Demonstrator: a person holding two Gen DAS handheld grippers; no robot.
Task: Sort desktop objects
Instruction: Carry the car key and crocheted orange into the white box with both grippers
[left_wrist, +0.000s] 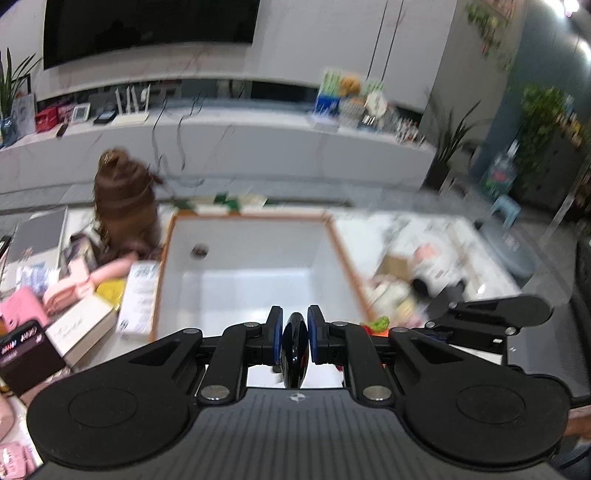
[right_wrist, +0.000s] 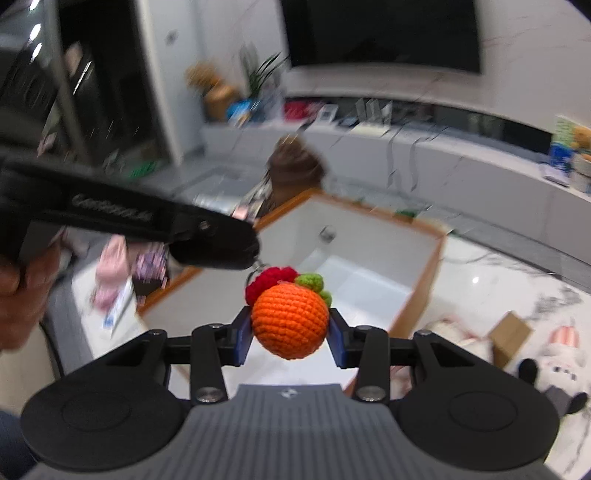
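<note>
My left gripper (left_wrist: 295, 314) is shut on a thin, glossy black disc-shaped object (left_wrist: 294, 354), held edge-on above the near side of a white box with a wooden-coloured rim (left_wrist: 341, 251). My right gripper (right_wrist: 290, 320) is shut on an orange crocheted ball (right_wrist: 291, 328) with red and green crocheted bits and a metal ring on top. It hangs over the near corner of the same white box (right_wrist: 424, 295). The box looks bare inside except for a small round fitting on its far wall. Both views are blurred by motion.
A brown bag (left_wrist: 125, 206) stands left of the box, with books, cartons and pink items (left_wrist: 74, 295) in front of it. A cardboard piece (right_wrist: 511, 338) and plush toys (right_wrist: 561, 356) lie on the marble top to the right. A hand (right_wrist: 14, 295) holds the left tool's black body (right_wrist: 147, 218).
</note>
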